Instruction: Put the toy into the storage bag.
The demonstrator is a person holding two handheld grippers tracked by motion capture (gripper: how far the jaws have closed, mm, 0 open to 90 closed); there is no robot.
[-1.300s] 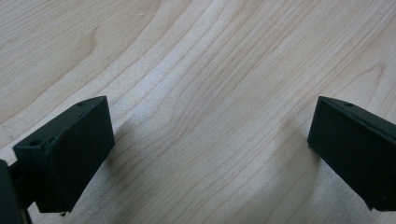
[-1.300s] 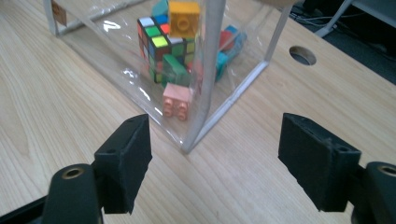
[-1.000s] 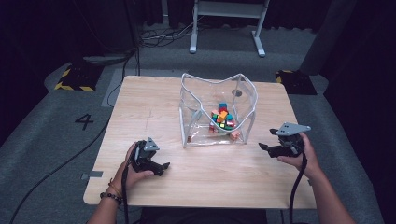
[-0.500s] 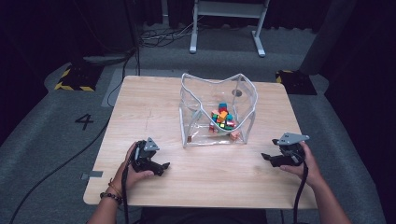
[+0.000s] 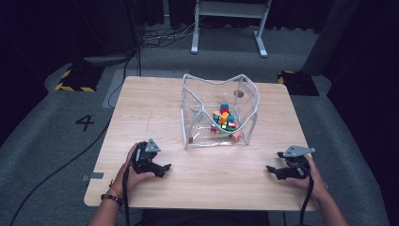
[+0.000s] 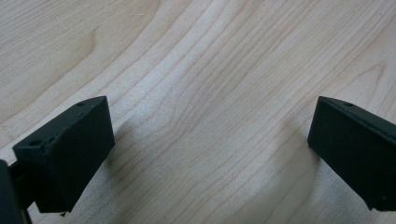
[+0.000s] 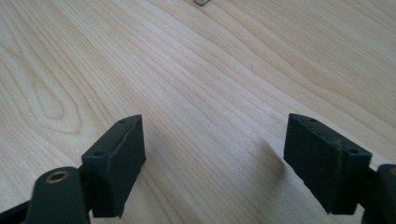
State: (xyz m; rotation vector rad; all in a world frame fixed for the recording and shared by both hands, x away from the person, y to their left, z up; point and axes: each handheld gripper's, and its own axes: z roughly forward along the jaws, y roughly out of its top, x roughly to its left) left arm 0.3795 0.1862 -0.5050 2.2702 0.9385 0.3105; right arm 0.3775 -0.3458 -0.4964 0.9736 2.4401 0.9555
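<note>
One table: the pale wooden table [image 5: 155,117] is the largest thing here; it bears a clear container near its middle and both grippers along its near edge.
Container: the clear plastic bag [image 5: 202,99], with soft see-through walls and a white-trimmed rim, stands upright and open at the top; its rim sags inward at the back and at the left side, so the mouth is wavy and not square.
Contents: the small coloured cubes [image 5: 224,118] lie heaped on the bag's floor toward its right side, in orange, red, green, teal and yellow; they fill only the bottom of it, and how many there are cannot be told.
Grey disc: a small grey round mark [image 5: 238,93] shows through the bag's back wall on the wood; whether it lies inside or behind cannot be told.
Left gripper: the left gripper [image 5: 162,169] rests low at the table's near left, well apart from the bag; in the left gripper view its jaws stand wide apart over bare wood grain with nothing between them.
Right gripper: the right gripper [image 5: 275,172] sits at the near right edge, also well apart from the bag; its jaws have just been opening and stand wide, with nothing but bare wood between them.
Hands: each hand wraps its gripper's body from behind, forearms coming in from the near side.
</note>
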